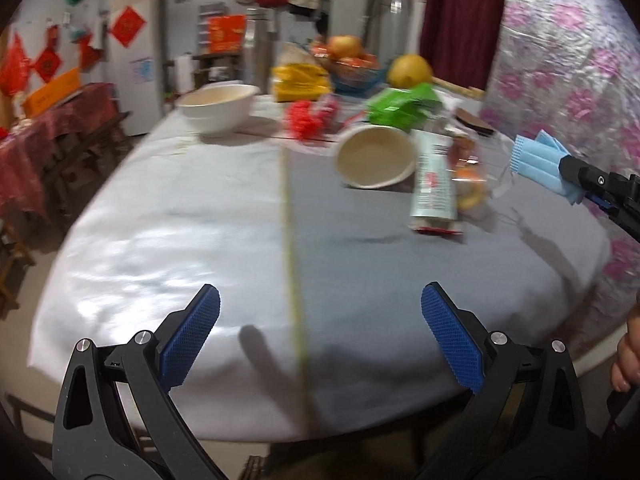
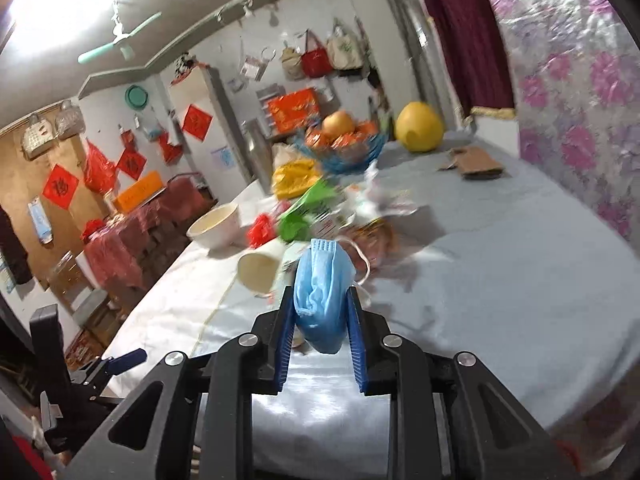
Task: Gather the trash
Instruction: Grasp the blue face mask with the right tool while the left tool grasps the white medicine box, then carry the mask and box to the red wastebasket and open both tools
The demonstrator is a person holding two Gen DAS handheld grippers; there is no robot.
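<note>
A crumpled blue face mask (image 2: pixel 322 292) is pinched between the blue pads of my right gripper (image 2: pixel 320 304), lifted off the grey table (image 2: pixel 500 280); the left wrist view shows the same mask (image 1: pixel 538 162) held at the right edge by the right gripper (image 1: pixel 572 184). My left gripper (image 1: pixel 320 320) hangs open over the near part of the table (image 1: pixel 200 220), nothing between its fingers. Ahead lies a pile of trash: a tipped paper cup (image 1: pixel 376 162), a pale wrapper (image 1: pixel 434 184), a green packet (image 1: pixel 404 108), red scraps (image 1: pixel 308 118) and clear plastic wrapping (image 1: pixel 472 168).
A white bowl (image 1: pixel 218 108) stands at the back left of the table. Behind it are a yellow bag (image 1: pixel 300 82), a blue fruit basket (image 2: pixel 344 144), a yellow pomelo (image 2: pixel 418 126) and flat cardboard (image 2: pixel 476 164). A flowered cover (image 2: pixel 580 100) rises on the right. A hand (image 1: pixel 628 352) shows at the right edge.
</note>
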